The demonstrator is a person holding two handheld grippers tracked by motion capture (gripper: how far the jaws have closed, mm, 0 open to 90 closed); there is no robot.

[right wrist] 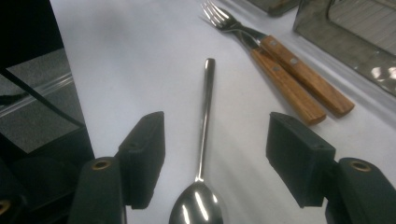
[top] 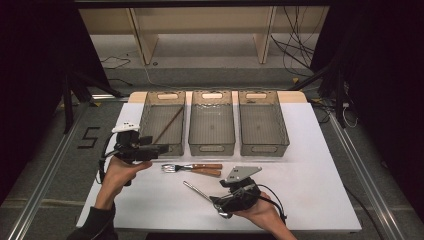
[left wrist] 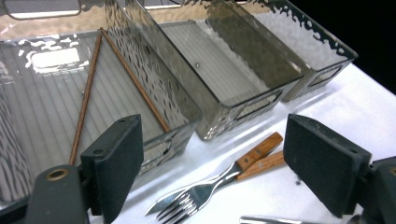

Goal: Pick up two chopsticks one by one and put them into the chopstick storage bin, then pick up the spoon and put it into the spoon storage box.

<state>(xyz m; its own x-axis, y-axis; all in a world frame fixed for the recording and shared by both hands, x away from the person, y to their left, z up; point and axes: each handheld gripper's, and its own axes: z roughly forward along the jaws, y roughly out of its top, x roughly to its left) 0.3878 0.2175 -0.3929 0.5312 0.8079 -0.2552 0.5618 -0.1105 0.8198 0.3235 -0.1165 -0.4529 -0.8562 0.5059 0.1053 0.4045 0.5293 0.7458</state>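
White table cover (top: 310, 165) under dim light, dark floor around, wooden shelving behind. Three smoky clear bins (top: 213, 122) lined up across the far half, the leftmost holding two brown chopsticks (left wrist: 88, 91) leaned into a narrow V. Near the front edge, a steel spoon (right wrist: 203, 140): slim straight handle, polished bowl catching glare, lying flat on the cover with the bowl toward the person and the handle pointing away toward the fork. Just beyond it, a fork (left wrist: 196, 198) and a second utensil with riveted wooden handles (right wrist: 299, 81), side by side and touching, close to the front walls of the bins. Right gripper (right wrist: 210, 154) held low over the spoon, black jaws apart on either side of the handle where it meets the bowl, pads clear of the metal, nothing gripped. Left gripper (left wrist: 212, 163) held above the near corner of the leftmost bin, jaws spread wide and empty, fork and wooden handles lying on the cover in the gap between them. Both hands (top: 117, 172) entering from the near edge, well apart from each other.
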